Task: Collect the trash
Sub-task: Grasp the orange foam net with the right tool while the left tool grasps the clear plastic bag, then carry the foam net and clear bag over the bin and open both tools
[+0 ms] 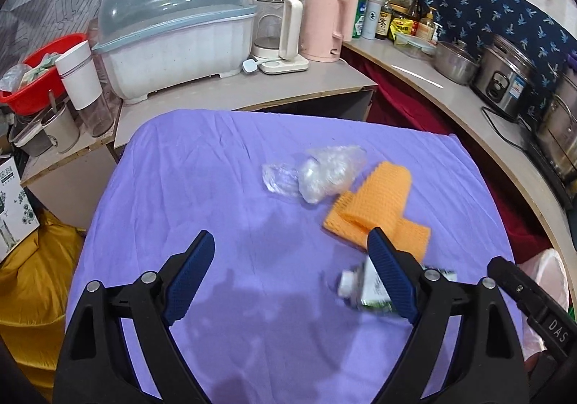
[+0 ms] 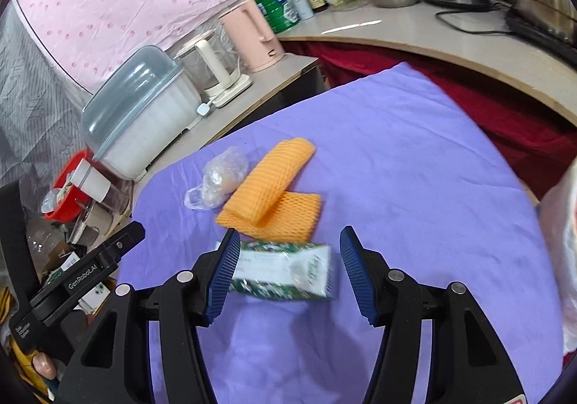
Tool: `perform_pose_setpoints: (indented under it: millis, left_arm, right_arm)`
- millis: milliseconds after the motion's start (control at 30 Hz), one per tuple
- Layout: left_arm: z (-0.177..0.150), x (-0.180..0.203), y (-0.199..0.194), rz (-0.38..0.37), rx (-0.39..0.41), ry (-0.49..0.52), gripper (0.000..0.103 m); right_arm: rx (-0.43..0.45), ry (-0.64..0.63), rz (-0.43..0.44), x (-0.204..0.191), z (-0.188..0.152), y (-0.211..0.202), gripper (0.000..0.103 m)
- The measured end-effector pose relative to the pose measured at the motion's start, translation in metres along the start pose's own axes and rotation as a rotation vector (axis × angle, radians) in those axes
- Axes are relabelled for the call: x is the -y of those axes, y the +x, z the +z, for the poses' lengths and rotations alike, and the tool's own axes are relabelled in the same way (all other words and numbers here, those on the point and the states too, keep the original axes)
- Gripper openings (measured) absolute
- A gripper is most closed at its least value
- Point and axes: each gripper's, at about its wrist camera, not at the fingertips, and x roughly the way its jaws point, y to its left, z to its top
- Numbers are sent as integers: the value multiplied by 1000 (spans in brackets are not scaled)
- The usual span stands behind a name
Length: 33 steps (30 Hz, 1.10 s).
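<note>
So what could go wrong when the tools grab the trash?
1. The carton sits off to one side between the right tool's open fingers, near one finger and clear of the other. Closing now might push it aside rather than pinch it.
2. The foam nets overlap, so lifting one may drag the other.
3. The clear bag touches the nets and looks thin and slippery; it might slide out of a grip.

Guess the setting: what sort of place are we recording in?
Most likely a cramped home kitchen corner. Shown by the rice cooker and sauce bottles on the curved counter, plus a pink kettle and a covered dish rack behind the purple-clothed table.
</note>
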Motion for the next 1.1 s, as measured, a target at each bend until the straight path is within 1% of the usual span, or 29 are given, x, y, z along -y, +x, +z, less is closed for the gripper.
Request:
perform_pose_setpoints:
  millis: [233,333,467,567,600,667,700,733,767,800,867,900,967,1033,1100]
  left_arm:
    - [35,-4,57,-49,-49,-24,83]
    - [46,2,81,-70,-71,-22,87]
    - [57,12,109,-95,-102,-10,87]
    - [58,19,128,-88,-128,6,87]
    - [57,20,132,-90,-132,6,87]
    - [56,22,140,-93,-140,6,82]
    - [55,22,142,-96,-144,8,76]
    - [53,23,144,-98,-152,13,68]
    - [51,25,147,-101,-163,22,64]
    - [50,25,150,-103,-170,24,58]
    - [47,26,149,-105,-168,23,53]
    - [46,26,147,-102,-162,24,50]
    - [45,28,141,-104,-151,26,46]
    - [44,29,135,-96,-141,30,43]
    - [44,29,124,-97,-127,30,42]
  right_arm:
    - [-68,-9,9,-14,25,64,56]
    - [-110,3,25,-16,34,91,56]
    - [-147,7,28,-17,39,116,56]
    - [-173,-8,24,-19,41,131,56]
    - [-179,-14,26,-20,42,134,56]
    - [-188,-29,25,-21,42,140,56]
    - [-194,-39,22,-22,42,143,55]
    - [-197,-46,20,-22,41,145,51]
    - [-198,-56,14,-23,40,147,48]
    - [-195,-69,5,-24,39,148,46]
    - [-182,-93,-7,-26,38,147,29]
    - [-178,-102,-8,-27,37,147,27]
    - [-165,-102,-3,-25,36,144,15]
    - [-155,-99,1,-23,36,139,12]
    - [-136,-95,-3,-20,37,130,11]
